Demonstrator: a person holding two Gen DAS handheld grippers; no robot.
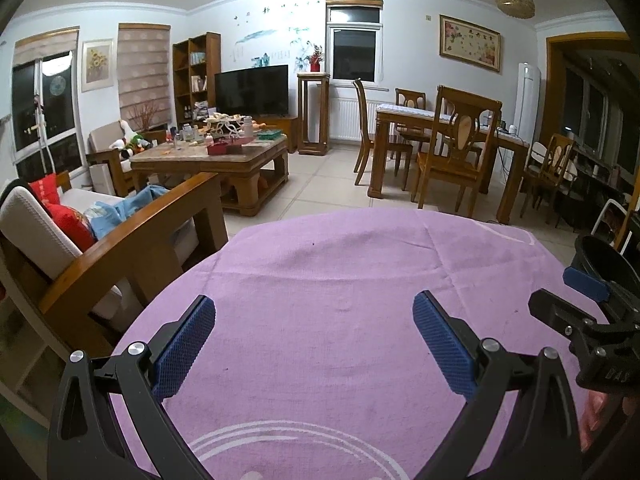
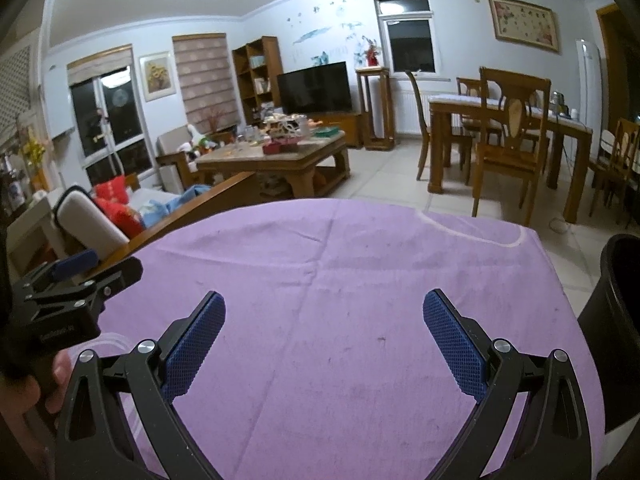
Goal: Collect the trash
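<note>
A black bin stands just beside the right edge of the counter, which is covered with a purple cloth. The frame cuts off most of the bin, and its inside is too dark to tell what it holds. In the left wrist view only its rim shows, behind the right gripper. No trash can be made out on the cloth; faint dark specks are all that mark it.

The left gripper hangs over the cloth with its blue pads spread wide, holding nothing. The right gripper is likewise spread and empty.

The right wrist view alone shows the bin's tall side wall. Each view catches the other gripper at its edge, with part of a hand on the handle.
</note>
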